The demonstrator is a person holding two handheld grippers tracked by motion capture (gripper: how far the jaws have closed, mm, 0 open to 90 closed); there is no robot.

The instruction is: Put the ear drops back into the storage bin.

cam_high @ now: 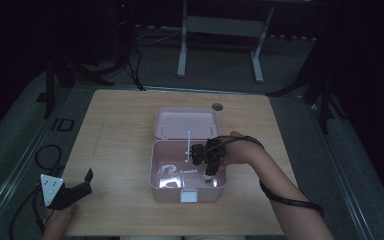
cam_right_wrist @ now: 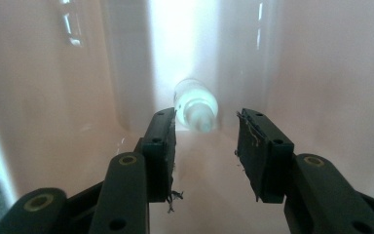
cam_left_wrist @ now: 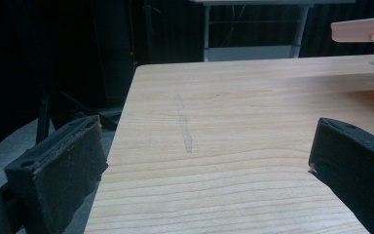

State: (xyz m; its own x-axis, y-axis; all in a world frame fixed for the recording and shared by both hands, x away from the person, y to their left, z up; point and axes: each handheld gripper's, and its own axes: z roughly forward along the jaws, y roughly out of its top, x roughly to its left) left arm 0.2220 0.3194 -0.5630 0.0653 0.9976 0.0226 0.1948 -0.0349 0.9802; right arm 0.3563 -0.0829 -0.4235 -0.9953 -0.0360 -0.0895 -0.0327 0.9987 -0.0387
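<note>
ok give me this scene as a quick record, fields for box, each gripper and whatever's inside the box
box: pink box, lid open and laid back, near the middle of the wooden table
right gripper: right gripper reaching down inside the box, jaws apart, holding nothing
item in box: small white tube, lying just beyond the right jaws, at the box wall
left gripper: left gripper low over the table's near left corner, jaws wide apart, holding nothing

Dim lab or studio — black curtains (cam_high: pixel 10 45), stands (cam_high: pixel 50 87), floor cables (cam_high: pixel 47 156).
</note>
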